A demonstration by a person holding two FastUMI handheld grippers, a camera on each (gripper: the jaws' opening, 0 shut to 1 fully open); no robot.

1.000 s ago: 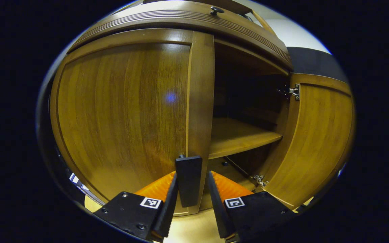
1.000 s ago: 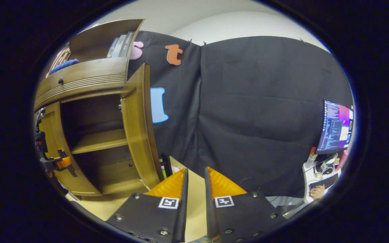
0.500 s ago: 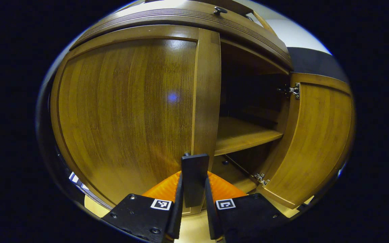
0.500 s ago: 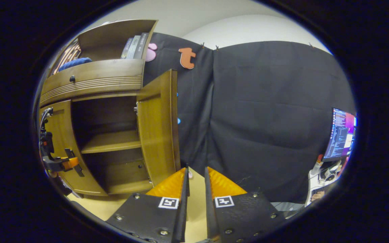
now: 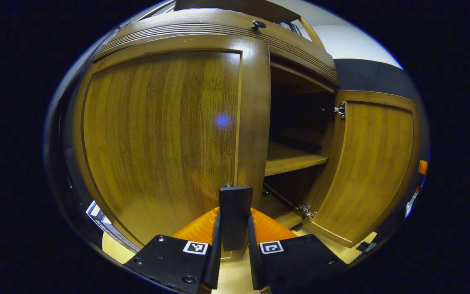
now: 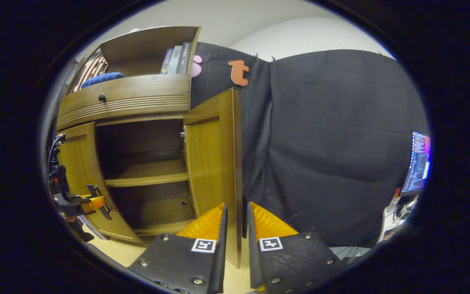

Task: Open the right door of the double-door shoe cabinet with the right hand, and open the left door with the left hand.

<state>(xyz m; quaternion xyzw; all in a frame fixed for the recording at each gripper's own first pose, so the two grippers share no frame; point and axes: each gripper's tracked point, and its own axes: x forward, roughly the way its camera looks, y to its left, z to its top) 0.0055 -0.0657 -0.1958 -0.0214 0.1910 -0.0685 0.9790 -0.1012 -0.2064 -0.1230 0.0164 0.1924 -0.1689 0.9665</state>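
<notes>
Your left gripper [image 5: 233, 245] clamps the upright handle [image 5: 235, 216] at lower centre — the left door [image 5: 161, 134] hinges at frame left; right gripper [image 6: 235, 241] is closed, empty.

Brown wood-grain left door [image 5: 161, 134], black flat handle [image 5: 235, 216], grooved brown drawer front [image 6: 125, 102].

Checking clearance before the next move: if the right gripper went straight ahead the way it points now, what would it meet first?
Probably the free edge of the open right door, standing right ahead of the right gripper; depth is unclear.
</notes>
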